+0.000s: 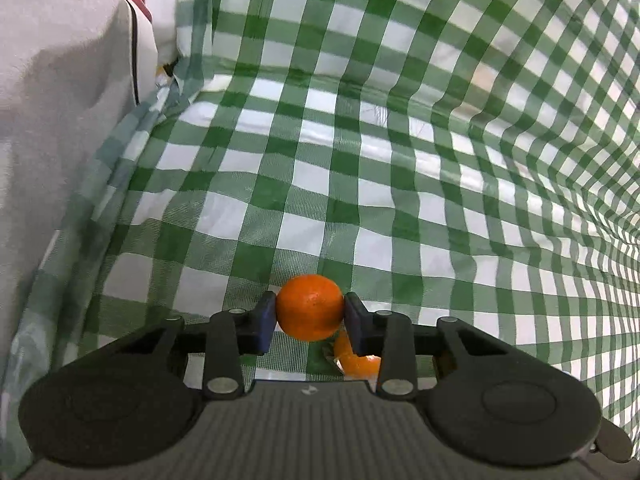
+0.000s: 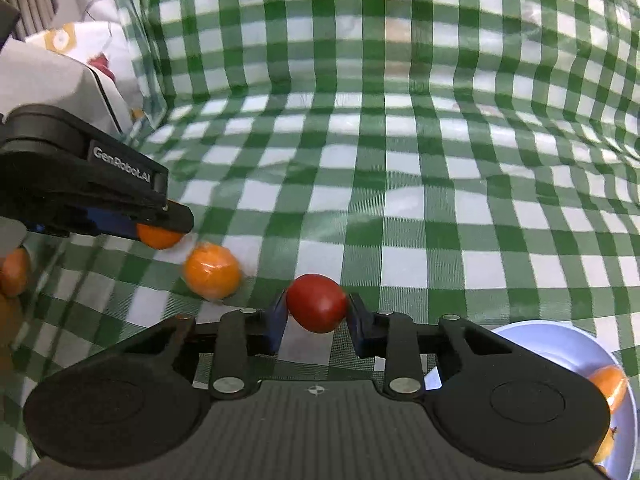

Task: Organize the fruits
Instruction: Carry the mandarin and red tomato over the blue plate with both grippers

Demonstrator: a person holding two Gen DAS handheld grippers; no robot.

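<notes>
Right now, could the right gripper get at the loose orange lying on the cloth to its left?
Probably not yet. The right gripper is shut on a red tomato, so it is occupied. The loose orange itself lies uncovered on the checked cloth, close by.

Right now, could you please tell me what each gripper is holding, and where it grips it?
The left gripper clamps a round orange mandarin across its sides; the right gripper clamps a small red tomato likewise.

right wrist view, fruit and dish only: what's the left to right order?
Orange at the left edge → orange held in the left claw → wrapped orange on the cloth → red tomato in the right claw → white plate → orange pieces on the plate.
</notes>
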